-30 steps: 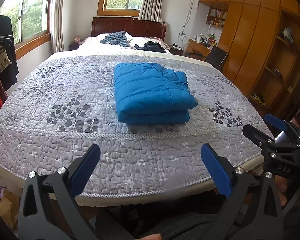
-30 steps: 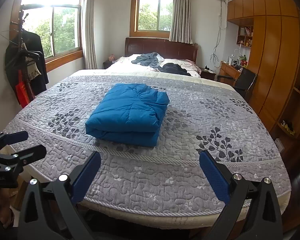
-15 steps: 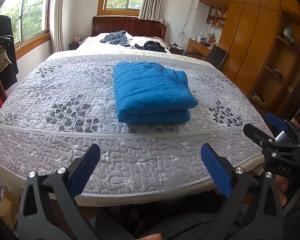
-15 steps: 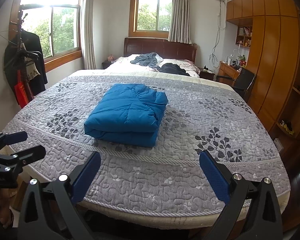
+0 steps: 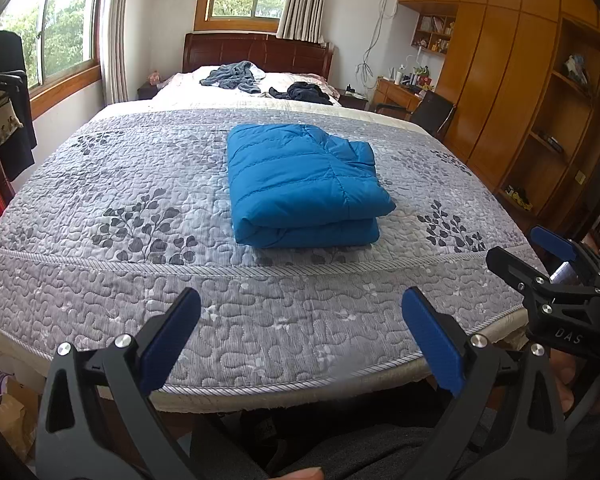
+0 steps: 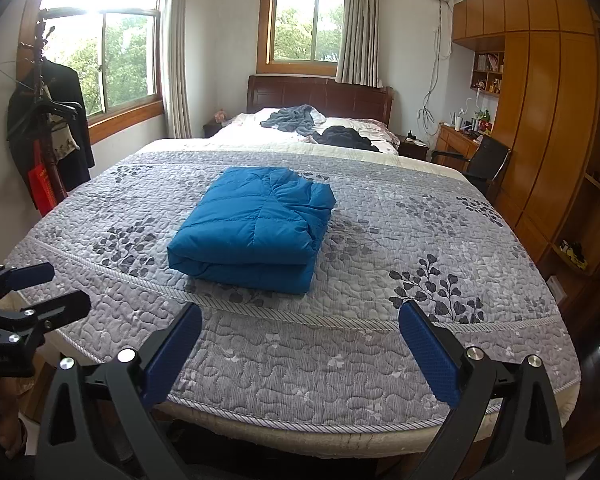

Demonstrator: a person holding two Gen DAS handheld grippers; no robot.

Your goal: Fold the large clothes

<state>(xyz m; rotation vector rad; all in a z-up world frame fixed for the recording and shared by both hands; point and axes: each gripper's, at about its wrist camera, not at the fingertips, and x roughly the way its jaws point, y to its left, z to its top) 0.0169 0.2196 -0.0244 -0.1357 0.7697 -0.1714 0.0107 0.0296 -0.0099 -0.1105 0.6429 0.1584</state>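
Observation:
A blue padded jacket (image 5: 302, 184) (image 6: 252, 228) lies folded into a thick rectangle on the grey quilted bedspread (image 5: 140, 280) (image 6: 360, 340). My left gripper (image 5: 300, 312) is open, held back over the foot edge of the bed, with nothing between its blue pads. My right gripper (image 6: 300, 328) is open too, also short of the jacket and empty. Each gripper shows at the edge of the other's view: the right gripper (image 5: 532, 248) far right, the left gripper (image 6: 56, 288) far left.
More loose clothes (image 6: 296, 118) lie near the wooden headboard (image 6: 320, 96). A coat rack with dark garments (image 6: 48, 128) stands left of the bed. A wooden wardrobe with shelves (image 6: 548, 120), a desk and a chair (image 6: 488, 160) line the right wall.
The right wrist view has shifted very slightly; the jacket and both grippers stay as they were.

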